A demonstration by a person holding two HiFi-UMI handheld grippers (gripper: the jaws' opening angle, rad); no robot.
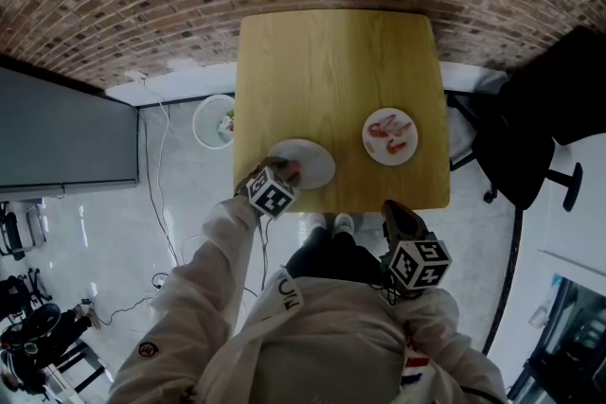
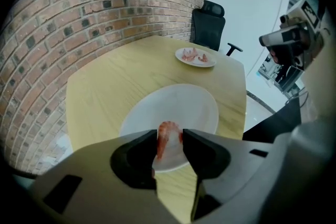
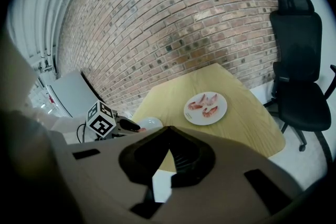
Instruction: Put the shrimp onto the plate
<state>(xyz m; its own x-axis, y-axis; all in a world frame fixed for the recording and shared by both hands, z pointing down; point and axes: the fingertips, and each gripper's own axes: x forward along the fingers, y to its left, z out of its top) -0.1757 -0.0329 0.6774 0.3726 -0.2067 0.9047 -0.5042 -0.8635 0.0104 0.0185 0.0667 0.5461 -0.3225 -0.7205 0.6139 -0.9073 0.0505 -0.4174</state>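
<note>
A pink shrimp (image 2: 168, 132) stands upright between the two jaws of my left gripper (image 2: 169, 140), whose pads press on its sides. It hangs just above the near rim of an otherwise empty white plate (image 2: 184, 105) at the table's front left (image 1: 312, 162). A second white plate (image 1: 390, 136) at the front right holds three shrimps (image 3: 206, 106). My left gripper (image 1: 284, 169) reaches over the empty plate. My right gripper (image 1: 399, 214) hangs off the table's near edge, its jaws (image 3: 168, 130) closed on nothing.
The square wooden table (image 1: 331, 71) stands against a brick wall. A black office chair (image 1: 530, 137) is to its right. A white basket (image 1: 214, 120) sits on the floor to its left, next to a grey panel (image 1: 66, 132) and loose cables.
</note>
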